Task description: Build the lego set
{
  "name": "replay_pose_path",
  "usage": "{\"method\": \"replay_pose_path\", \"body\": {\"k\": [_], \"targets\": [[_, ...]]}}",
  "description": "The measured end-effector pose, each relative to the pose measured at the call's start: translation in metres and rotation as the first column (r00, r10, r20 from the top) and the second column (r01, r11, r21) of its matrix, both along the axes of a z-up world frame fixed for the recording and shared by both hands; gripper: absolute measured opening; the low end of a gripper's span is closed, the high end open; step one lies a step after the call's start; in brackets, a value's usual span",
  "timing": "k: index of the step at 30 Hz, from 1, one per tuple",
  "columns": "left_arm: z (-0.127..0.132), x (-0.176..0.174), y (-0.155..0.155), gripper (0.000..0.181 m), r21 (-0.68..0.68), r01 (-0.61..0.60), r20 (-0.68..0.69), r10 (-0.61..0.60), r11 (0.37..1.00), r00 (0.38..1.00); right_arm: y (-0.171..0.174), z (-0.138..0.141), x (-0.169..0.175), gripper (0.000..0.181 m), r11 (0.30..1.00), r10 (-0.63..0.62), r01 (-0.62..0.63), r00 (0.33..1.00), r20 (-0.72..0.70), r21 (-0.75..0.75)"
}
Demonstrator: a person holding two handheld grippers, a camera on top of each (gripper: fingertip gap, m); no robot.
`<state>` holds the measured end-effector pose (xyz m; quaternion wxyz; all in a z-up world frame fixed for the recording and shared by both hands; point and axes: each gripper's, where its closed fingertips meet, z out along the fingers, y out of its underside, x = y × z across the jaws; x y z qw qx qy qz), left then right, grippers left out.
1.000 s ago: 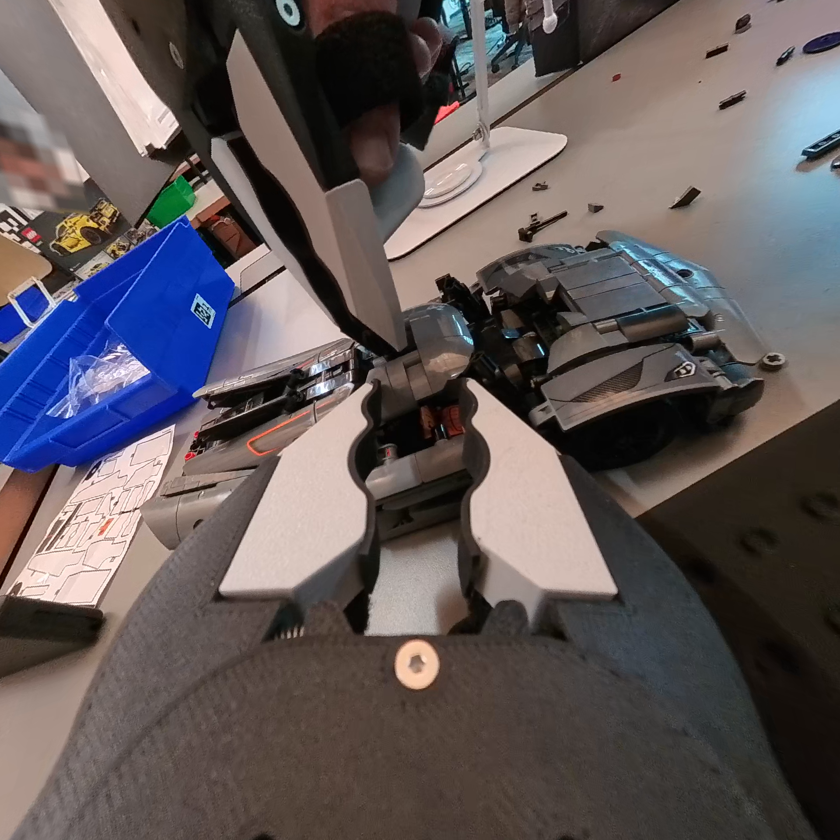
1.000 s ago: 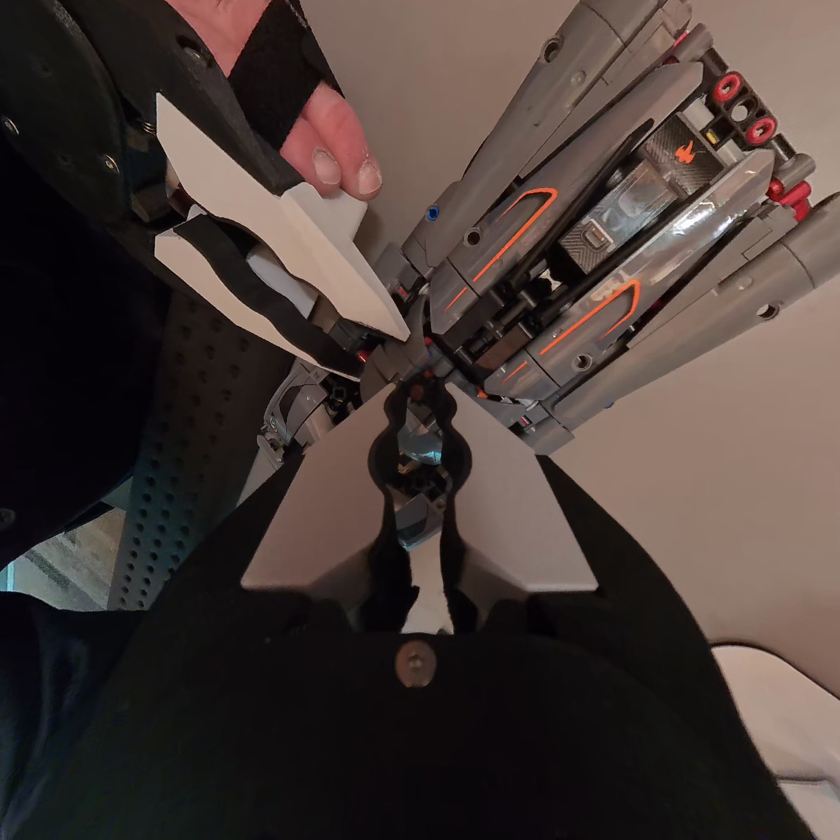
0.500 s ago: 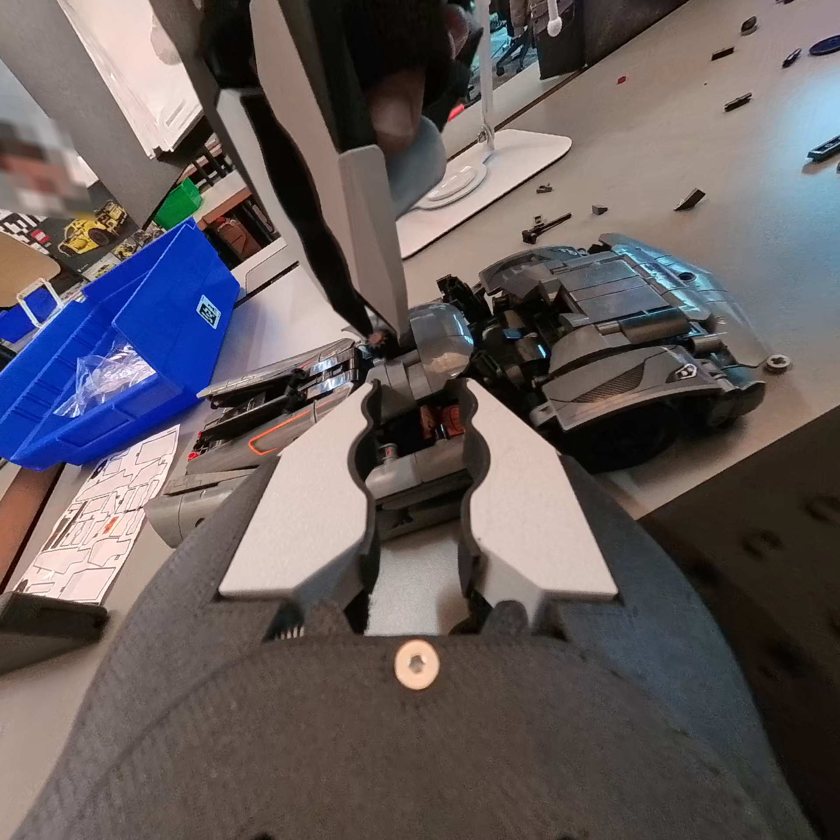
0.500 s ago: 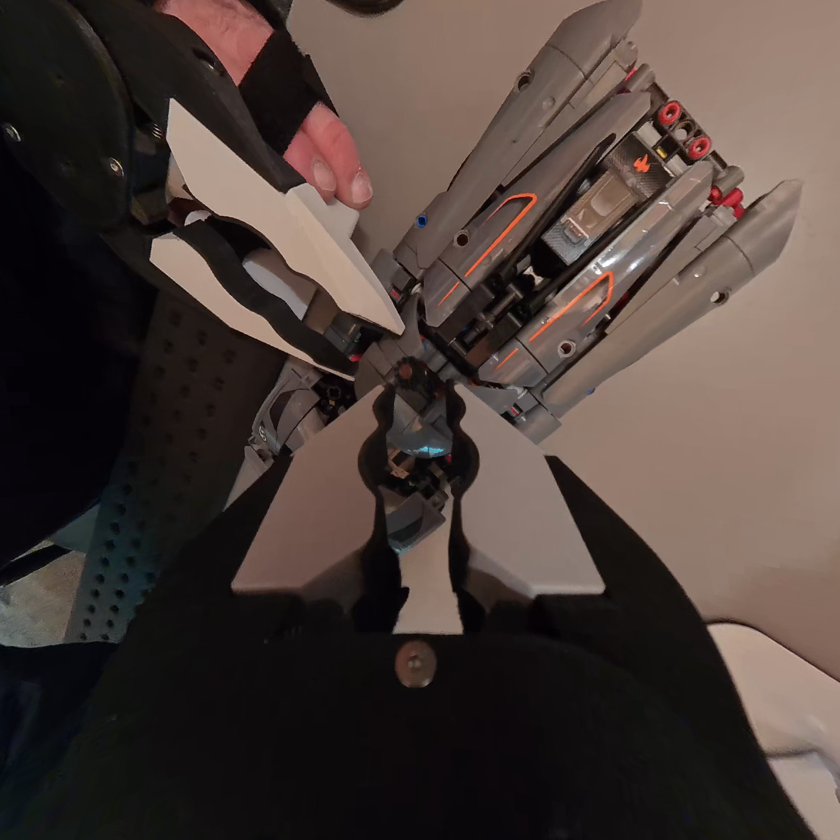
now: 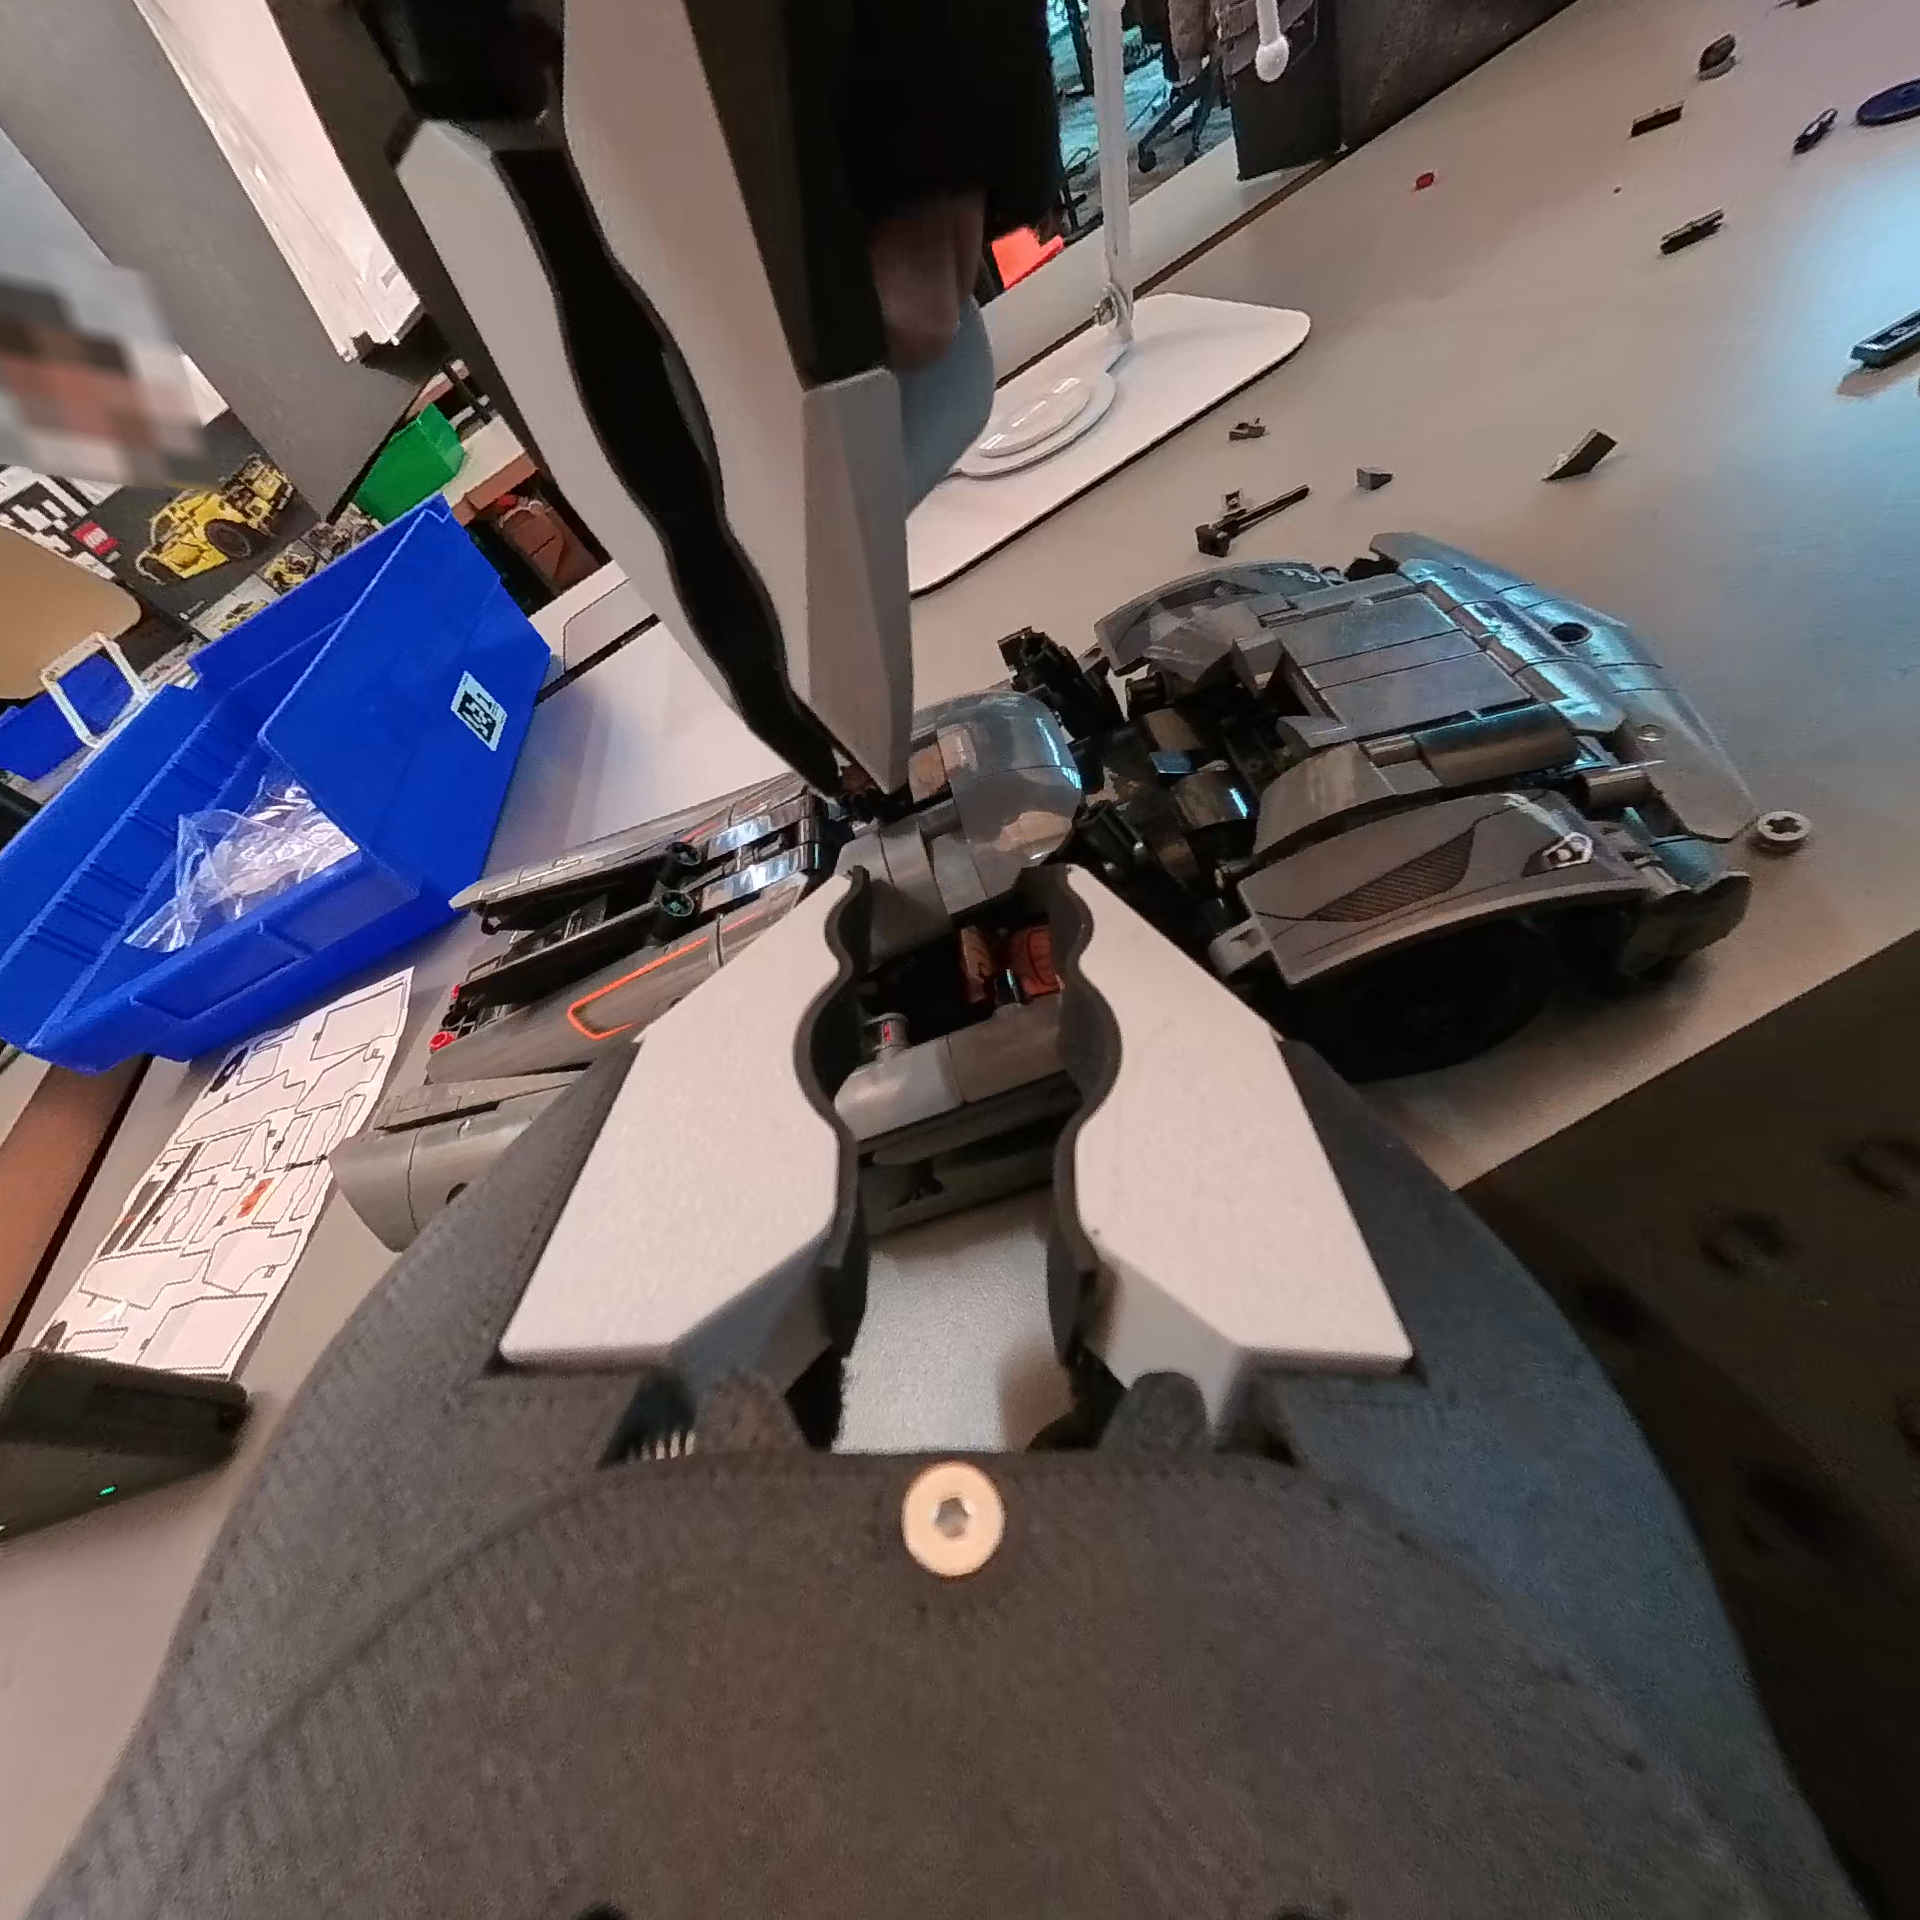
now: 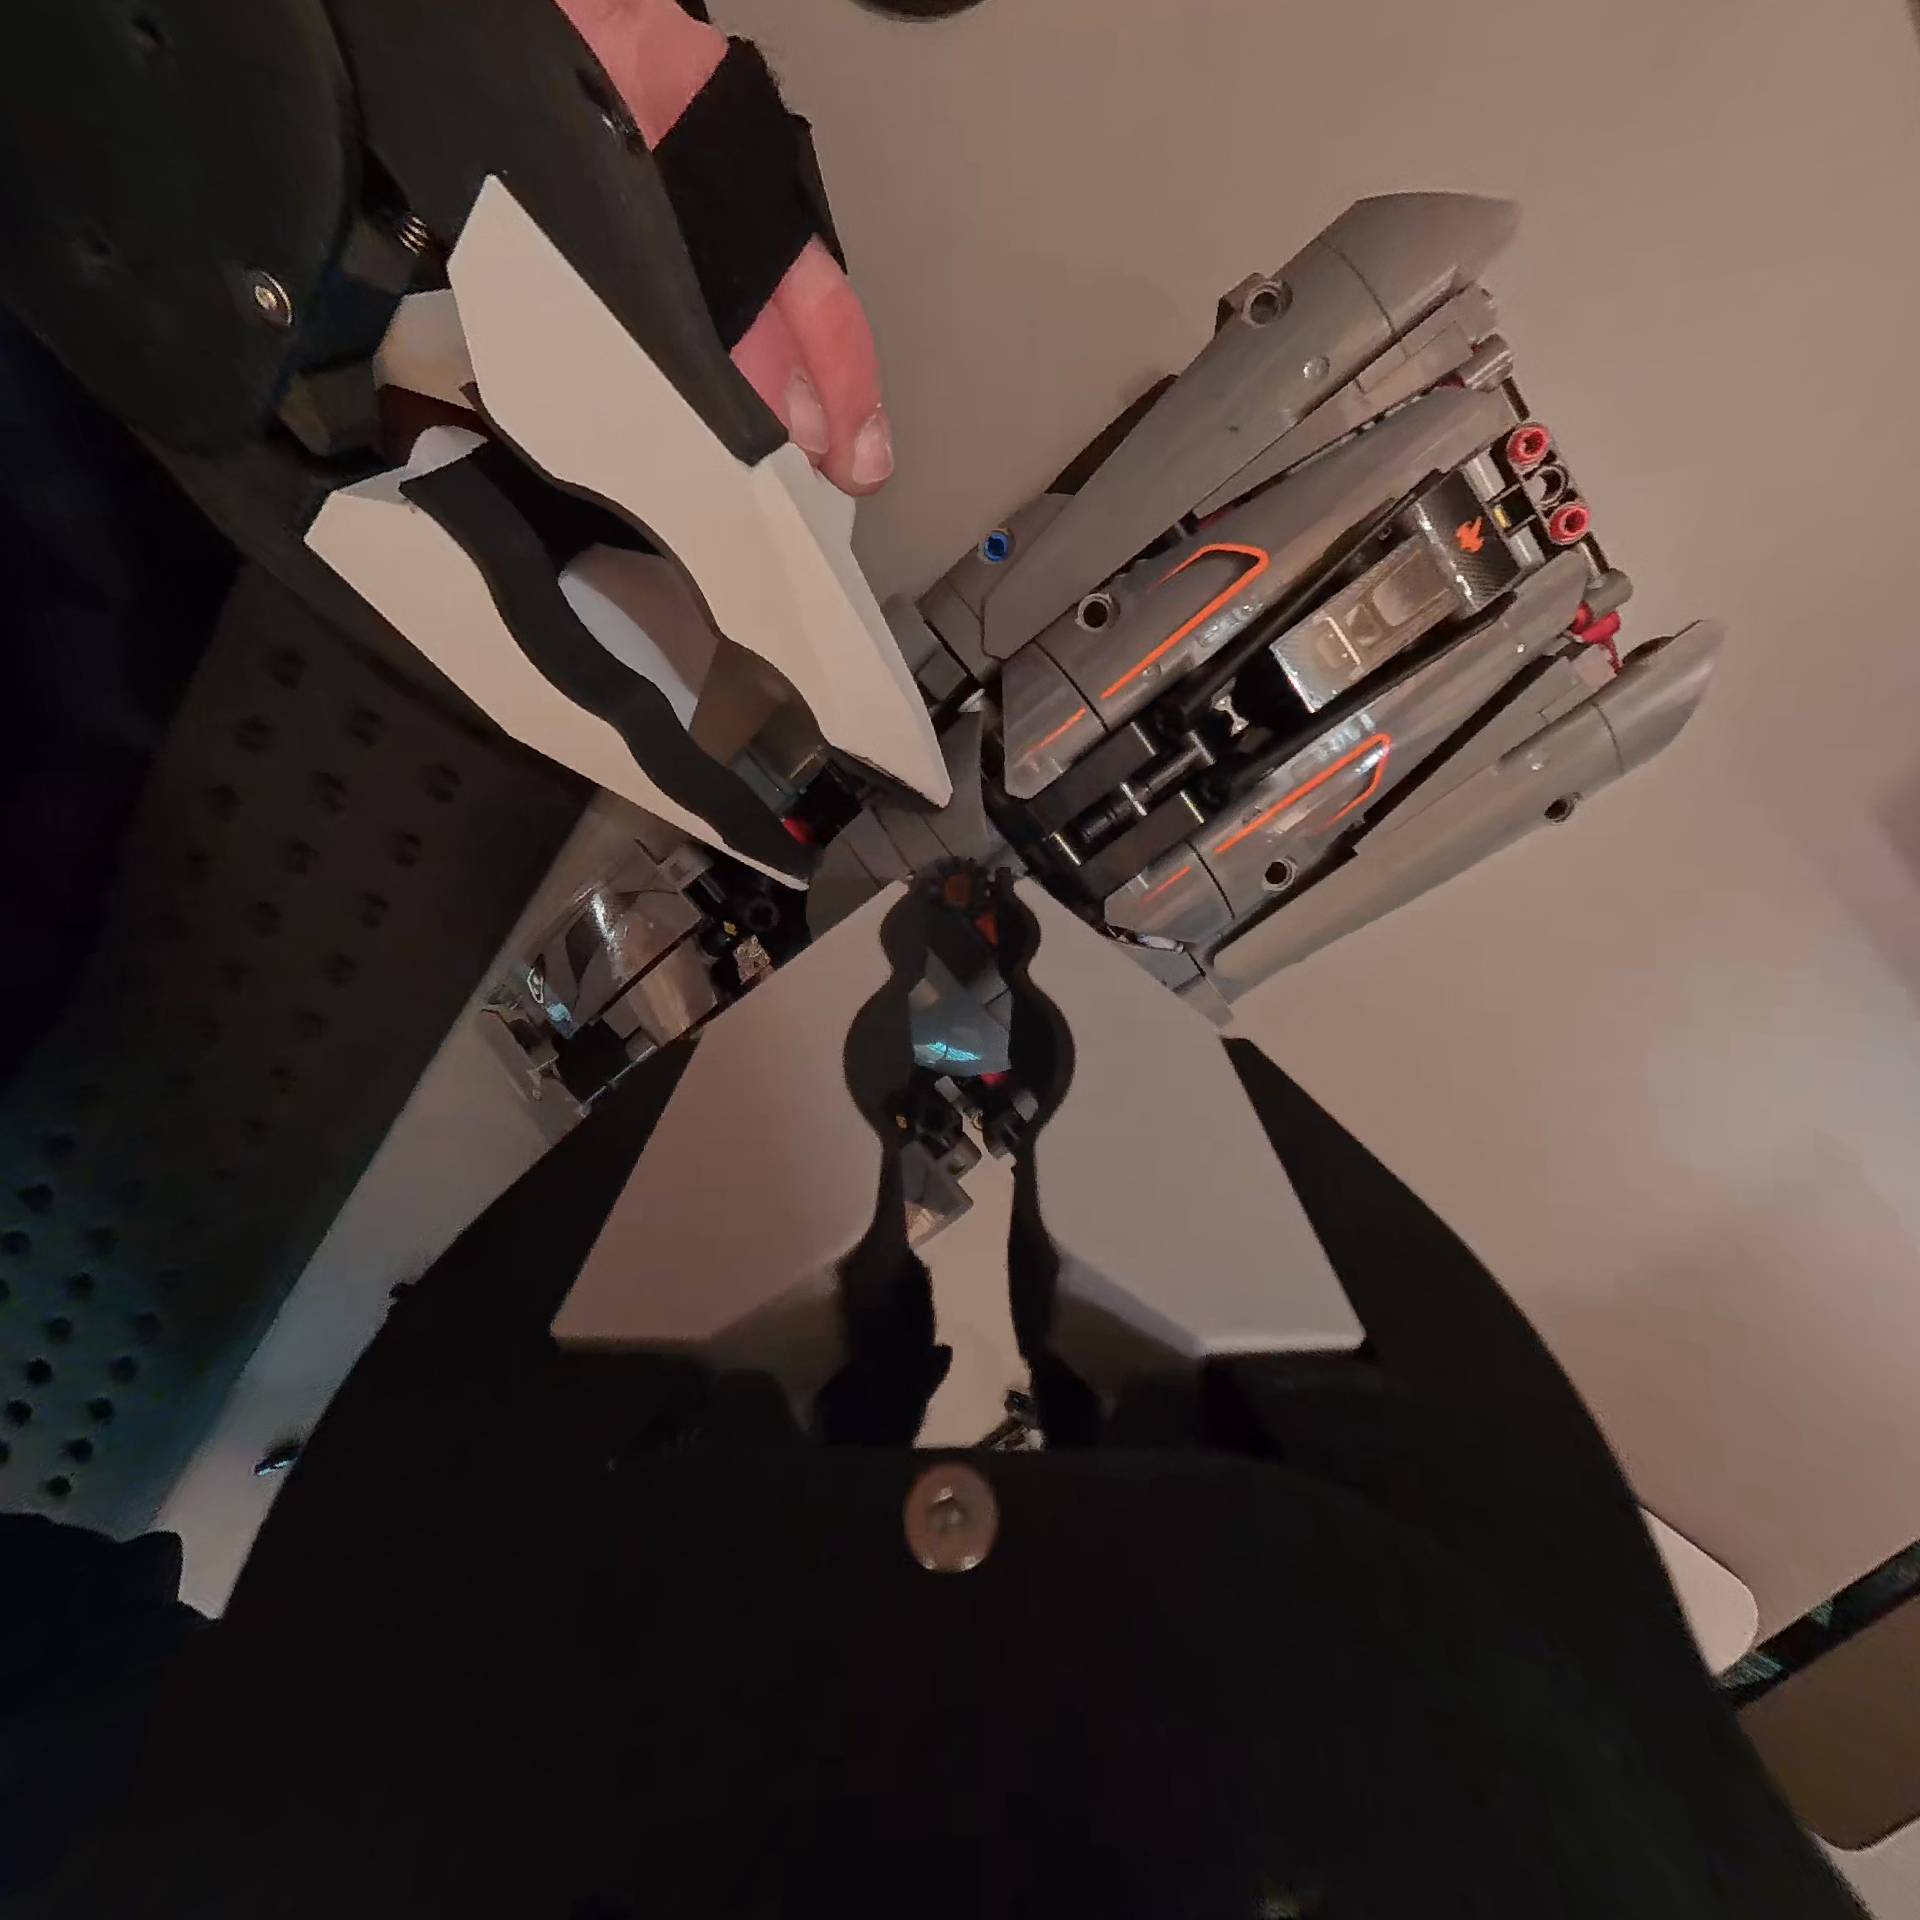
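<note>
A grey lego car point(image 5: 1455, 790) lies on the table, its rear section point(image 5: 623, 935) marked with orange lines. The rear section also shows in the right wrist view point(image 6: 1299, 644). My left gripper point(image 5: 953, 894) comes in low from the side. Its jaws are closed around the car's middle, by the rounded grey roof piece point(image 5: 997, 790). My right gripper point(image 6: 958, 883) comes down from above, nearly shut, pinching a small dark toothed piece point(image 6: 956, 891) at the joint between the roof and the rear section. In the left wrist view the right gripper point(image 5: 860, 784) stands almost upright over that joint.
A blue bin point(image 5: 260, 779) with a plastic bag stands at the left, with a sticker sheet point(image 5: 229, 1164) in front of it. A white lamp base point(image 5: 1091, 416) stands behind the car. Small dark parts point(image 5: 1247, 509) lie scattered at the back right. A black perforated mat point(image 5: 1714, 1195) borders the table's near edge. Only a small space, under 4 cm, lies between the two pairs of fingers.
My right gripper has tilted more upright over the car's middle joint, keeping its tips at the same spot. The car's rear section has shifted right in the right wrist view. My left gripper has stayed put.
</note>
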<state>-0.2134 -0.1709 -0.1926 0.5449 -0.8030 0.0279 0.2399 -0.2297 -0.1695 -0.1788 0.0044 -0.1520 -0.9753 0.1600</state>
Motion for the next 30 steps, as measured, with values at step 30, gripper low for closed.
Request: {"method": "replay_pose_path", "body": {"k": [30], "targets": [[-0.001, 0.000, 0.000, 0.033, -0.007, -0.001, -0.003, 0.001, 1.000, 1.000, 0.010, -0.003, -0.001, 0.008, 0.991, -0.123, 0.126, 0.991, 0.047, -0.051]]}}
